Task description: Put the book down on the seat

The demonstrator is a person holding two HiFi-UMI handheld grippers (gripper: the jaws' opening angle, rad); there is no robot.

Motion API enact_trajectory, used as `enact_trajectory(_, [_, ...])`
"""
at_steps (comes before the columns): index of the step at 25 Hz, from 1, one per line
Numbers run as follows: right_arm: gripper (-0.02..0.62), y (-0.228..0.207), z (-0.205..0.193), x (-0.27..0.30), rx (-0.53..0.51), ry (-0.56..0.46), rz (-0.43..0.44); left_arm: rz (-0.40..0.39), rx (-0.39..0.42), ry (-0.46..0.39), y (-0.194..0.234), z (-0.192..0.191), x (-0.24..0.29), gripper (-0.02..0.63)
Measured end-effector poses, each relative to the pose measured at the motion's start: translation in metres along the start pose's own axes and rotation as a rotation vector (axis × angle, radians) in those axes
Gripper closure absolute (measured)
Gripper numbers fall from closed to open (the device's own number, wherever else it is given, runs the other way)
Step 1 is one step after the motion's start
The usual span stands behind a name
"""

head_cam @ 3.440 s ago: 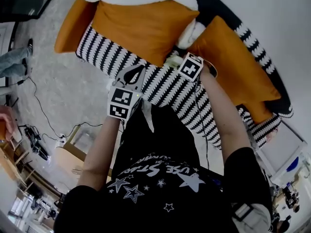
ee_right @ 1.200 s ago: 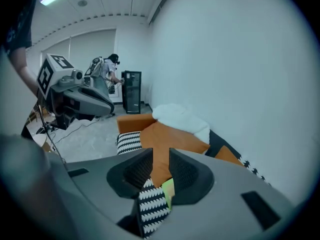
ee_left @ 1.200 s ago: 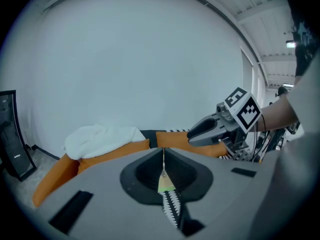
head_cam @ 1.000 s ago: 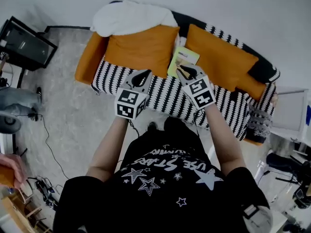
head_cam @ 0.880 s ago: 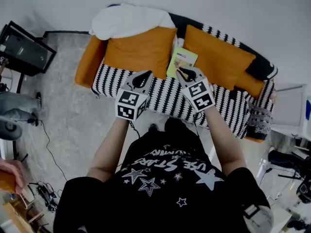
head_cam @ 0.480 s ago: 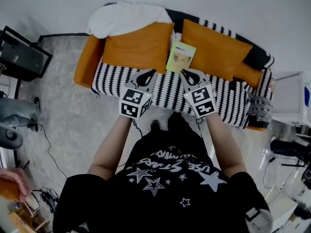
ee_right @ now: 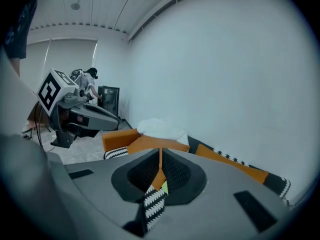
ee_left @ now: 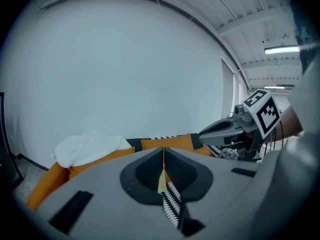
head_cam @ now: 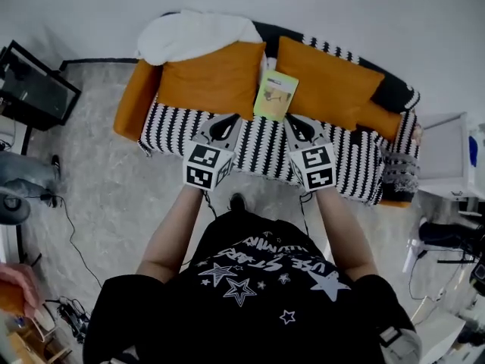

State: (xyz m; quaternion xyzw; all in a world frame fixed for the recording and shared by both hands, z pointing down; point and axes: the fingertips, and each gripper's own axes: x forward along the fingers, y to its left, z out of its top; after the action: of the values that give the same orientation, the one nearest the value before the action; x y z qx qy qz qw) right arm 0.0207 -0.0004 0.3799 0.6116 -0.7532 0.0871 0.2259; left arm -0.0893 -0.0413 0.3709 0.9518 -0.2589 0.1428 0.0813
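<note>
The book [head_cam: 275, 95], yellow-green with a small picture on its cover, lies on the striped seat [head_cam: 258, 149] of the sofa, in the gap between two orange cushions. Nothing holds it. My left gripper [head_cam: 231, 120] hovers over the seat's front part, below and left of the book, shut and empty. My right gripper [head_cam: 289, 121] hangs just below the book, apart from it, also shut and empty. In the left gripper view the jaws [ee_left: 163, 150] meet in a thin line. The right gripper view shows its jaws [ee_right: 160, 153] the same way.
A white blanket [head_cam: 193, 36] is heaped on the sofa's back left corner. A dark screen [head_cam: 30, 89] stands on the floor at the left, with cables [head_cam: 68, 226] nearby. A white side table [head_cam: 443, 154] is at the sofa's right end. Another person's hand [head_cam: 11, 290] shows at lower left.
Both grippers have drawn back from the sofa toward me. The right one has left the book's lower edge, and the book stays on the seat.
</note>
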Motion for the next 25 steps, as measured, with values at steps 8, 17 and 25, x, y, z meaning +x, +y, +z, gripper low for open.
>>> enact_trajectory(8, [0.56, -0.005, -0.023, -0.056, 0.071, -0.034, -0.01, 0.012, 0.016, -0.007, -0.048, 0.005, -0.016, 0.592])
enact_trajectory(17, [0.56, -0.002, -0.067, -0.133, 0.124, -0.049, -0.026, 0.014, 0.038, -0.015, -0.116, 0.001, -0.042, 0.592])
enact_trajectory(25, [0.56, 0.008, -0.093, -0.195, 0.158, -0.068, -0.04, 0.009, 0.043, -0.023, -0.174, -0.009, -0.071, 0.592])
